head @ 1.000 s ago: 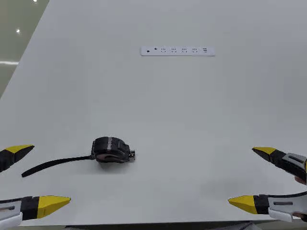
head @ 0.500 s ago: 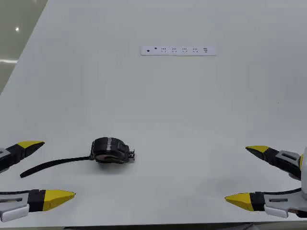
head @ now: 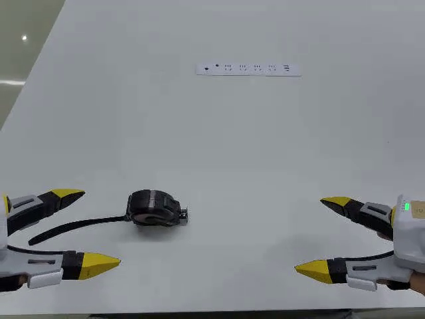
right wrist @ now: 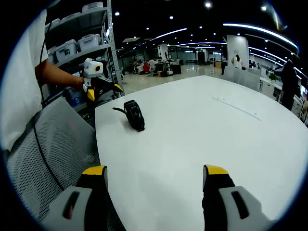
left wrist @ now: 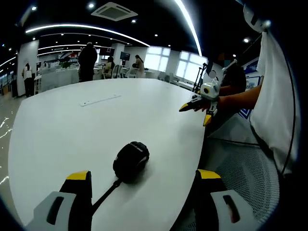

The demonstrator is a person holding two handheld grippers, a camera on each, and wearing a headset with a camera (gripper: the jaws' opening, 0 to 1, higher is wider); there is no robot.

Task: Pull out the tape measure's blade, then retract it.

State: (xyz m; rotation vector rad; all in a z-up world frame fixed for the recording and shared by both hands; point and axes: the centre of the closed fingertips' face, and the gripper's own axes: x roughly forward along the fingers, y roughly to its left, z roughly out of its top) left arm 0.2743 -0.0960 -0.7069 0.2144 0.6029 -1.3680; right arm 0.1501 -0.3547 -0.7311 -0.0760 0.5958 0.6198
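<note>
You're holding the left gripper (head: 101,227) and right gripper (head: 309,234) open-jawed at a white counter (head: 252,146) carrying one tape measure (head: 154,209) and one power strip (head: 248,69).

Left gripper (head: 101,227) and right gripper (head: 309,234) hover, jaws apart.

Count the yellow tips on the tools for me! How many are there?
4. Two are on the left tool, at the near left of the table beside the tape measure. Two are on the right tool, at the near right. None seems hidden.
</note>
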